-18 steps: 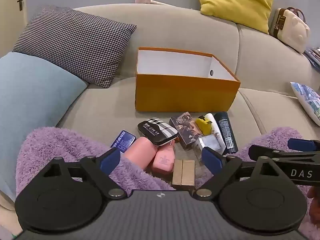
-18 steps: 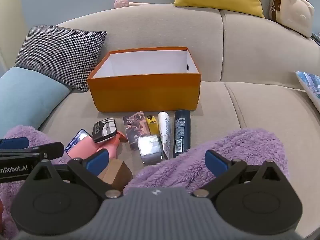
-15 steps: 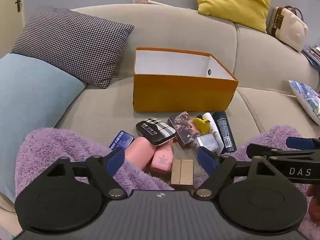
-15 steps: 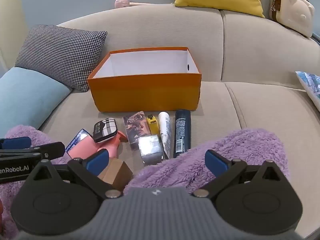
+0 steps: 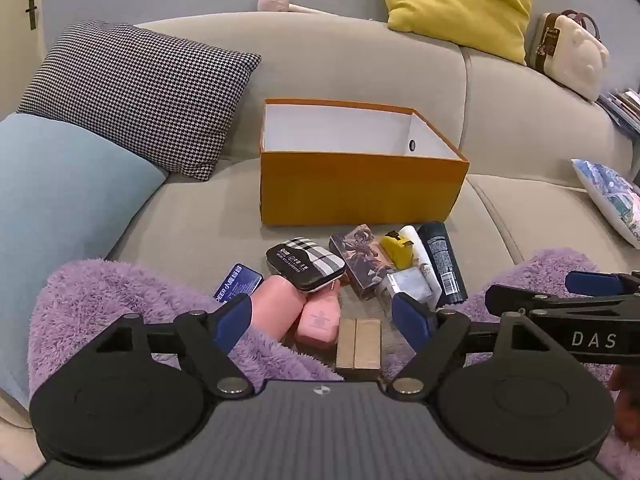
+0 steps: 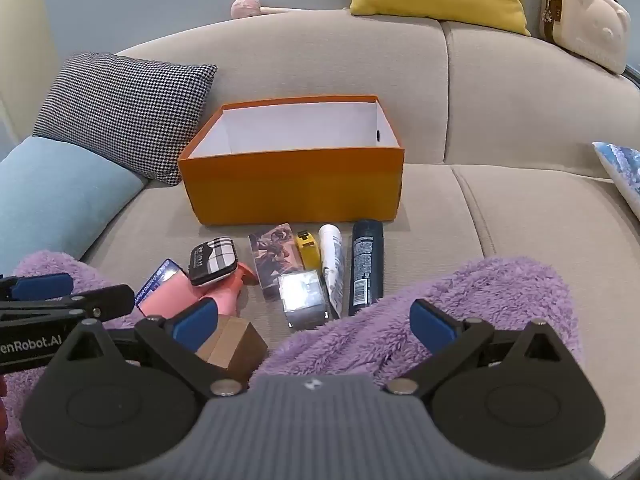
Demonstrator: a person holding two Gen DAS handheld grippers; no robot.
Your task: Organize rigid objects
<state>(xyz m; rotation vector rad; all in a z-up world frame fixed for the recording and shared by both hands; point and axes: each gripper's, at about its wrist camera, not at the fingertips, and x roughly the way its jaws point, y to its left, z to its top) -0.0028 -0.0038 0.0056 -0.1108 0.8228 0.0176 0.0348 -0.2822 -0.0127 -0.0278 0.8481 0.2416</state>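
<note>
Change: the left gripper (image 5: 322, 316) has narrowed slightly since the earlier frame, though its jaws are kept wide (nothing between them); the right gripper (image 6: 316, 320) is unchanged, wide and holding nothing.
Black spray can (image 6: 366, 267): laid flat, long axis toward 12 o'clock, rightmost of the small items.
Orange box (image 6: 292, 192): open-topped, white inside, nothing seen in it; items are lined at its 6 o'clock on the sofa (image 6: 540, 220).
</note>
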